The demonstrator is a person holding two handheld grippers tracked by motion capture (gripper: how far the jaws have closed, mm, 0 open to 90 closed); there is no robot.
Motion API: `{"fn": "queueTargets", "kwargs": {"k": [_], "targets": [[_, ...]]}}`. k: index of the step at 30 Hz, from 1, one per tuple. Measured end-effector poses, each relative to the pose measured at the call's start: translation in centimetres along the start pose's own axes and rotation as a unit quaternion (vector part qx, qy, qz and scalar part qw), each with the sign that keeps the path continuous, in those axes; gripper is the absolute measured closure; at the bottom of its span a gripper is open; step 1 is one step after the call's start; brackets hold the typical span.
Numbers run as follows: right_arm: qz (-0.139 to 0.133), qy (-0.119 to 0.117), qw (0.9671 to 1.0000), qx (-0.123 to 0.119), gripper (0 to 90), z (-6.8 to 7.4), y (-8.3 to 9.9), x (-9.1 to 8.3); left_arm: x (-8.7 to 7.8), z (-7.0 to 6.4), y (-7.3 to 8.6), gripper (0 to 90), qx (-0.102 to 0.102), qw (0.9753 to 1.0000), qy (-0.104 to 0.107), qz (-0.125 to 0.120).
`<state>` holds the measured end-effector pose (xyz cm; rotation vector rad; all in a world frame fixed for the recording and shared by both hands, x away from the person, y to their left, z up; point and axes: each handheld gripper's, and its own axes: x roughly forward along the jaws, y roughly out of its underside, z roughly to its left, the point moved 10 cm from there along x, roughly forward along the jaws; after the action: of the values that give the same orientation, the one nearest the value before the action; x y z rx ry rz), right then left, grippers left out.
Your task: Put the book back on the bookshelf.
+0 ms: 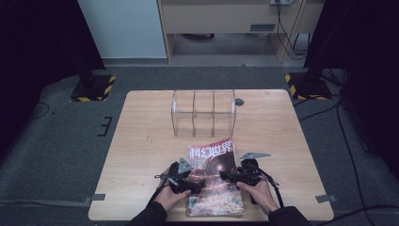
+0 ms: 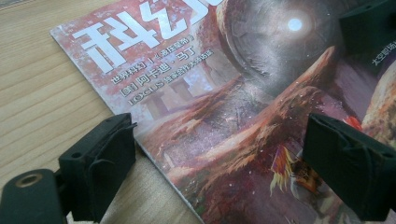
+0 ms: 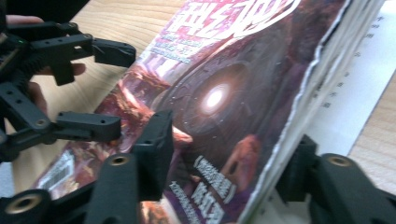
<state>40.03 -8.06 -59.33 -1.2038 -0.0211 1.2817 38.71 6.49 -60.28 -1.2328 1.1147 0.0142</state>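
Wooden table (image 1: pixel 141 141) sat at the centre of the high view, on grey carpet. A magazine (image 1: pixel 214 176) with a reddish cover and large white characters lay on the near half of the table, lower centre of the frame, its bottom edge close to the table's near edge.

A clear acrylic organizer (image 1: pixel 203 113) with upright dividers stood on the far half of the table, above the magazine in the frame and apart from it. A small dark round disc (image 1: pixel 239 101) lay on the tabletop just to the right of the organizer.

Both hands came in from the bottom edge. The left gripper (image 1: pixel 188 181) was over the magazine's left side, held by the left hand (image 1: pixel 169 195). In the left gripper view its jaws stood wide apart, one over the bare wood by the magazine's left edge, the other over the cover; the magazine (image 2: pixel 243 107) lay flat between them and I could see no contact.

The right gripper (image 1: pixel 235 176) was at the magazine's right side, held by the right hand (image 1: pixel 259 190). In the right gripper view the magazine's (image 3: pixel 219 102) right edge was raised off the table, white inner pages showing beneath. One jaw sat on top of the cover, the other under the lifted block of pages, so the right gripper (image 3: pixel 224 163) was clamped on that edge. The left gripper (image 3: pixel 70 84) showed at upper left of that view, jaws parted, above the cover.
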Motion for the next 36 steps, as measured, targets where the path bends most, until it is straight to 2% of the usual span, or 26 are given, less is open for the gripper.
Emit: {"fn": "queueTargets", "kwargs": {"k": [3,7,10,14,18,26,28,31,33,36], "targets": [[0.001,0.004,1.0,0.007,59.7,-0.4,-0.1,0.0,-0.1,0.1,0.0,9.3,0.002,1.0,0.002,0.0],[0.004,0.005,0.9999,0.011,69.0,-0.6,-0.1,-0.1,-0.3,0.4,0.0,14.8,-0.005,1.0,0.002,0.004],[-0.003,-0.008,0.9997,0.021,76.1,-0.4,-0.5,-0.4,-0.6,0.7,0.0,17.2,-0.014,0.9998,0.002,0.01],[-0.015,-0.014,0.9998,0.007,78.9,0.0,-0.9,-0.8,-0.9,0.9,-0.3,17.9,-0.025,0.9997,0.006,0.003],[-0.034,-0.033,0.9988,0.011,83.5,0.4,-1.5,-1.2,-1.2,0.7,-0.6,17.9,-0.035,0.9993,0.014,-0.007],[-0.054,-0.053,0.9971,-0.007,85.8,1.3,-2.5,-2.1,-1.2,0.8,-0.6,17.4,-0.038,0.9991,0.018,-0.007],[-0.063,-0.06,0.996,-0.018,85.8,1.6,-2.9,-2.5,-1.3,0.8,-0.7,16.0,-0.041,0.9989,0.02,-0.012],[-0.069,-0.067,0.9951,-0.025,85.9,1.9,-3.2,-3.0,-1.3,0.8,-0.7,15.2,-0.048,0.9984,0.026,-0.015],[-0.076,-0.074,0.994,-0.027,86.0,2.1,-3.5,-3.2,-1.2,0.6,-0.7,15.0,-0.054,0.9978,0.038,-0.014],[-0.082,-0.078,0.993,-0.035,85.9,2.3,-3.7,-3.4,-1.1,0.2,-0.7,15.2,-0.046,0.9978,0.046,-0.014]]}}
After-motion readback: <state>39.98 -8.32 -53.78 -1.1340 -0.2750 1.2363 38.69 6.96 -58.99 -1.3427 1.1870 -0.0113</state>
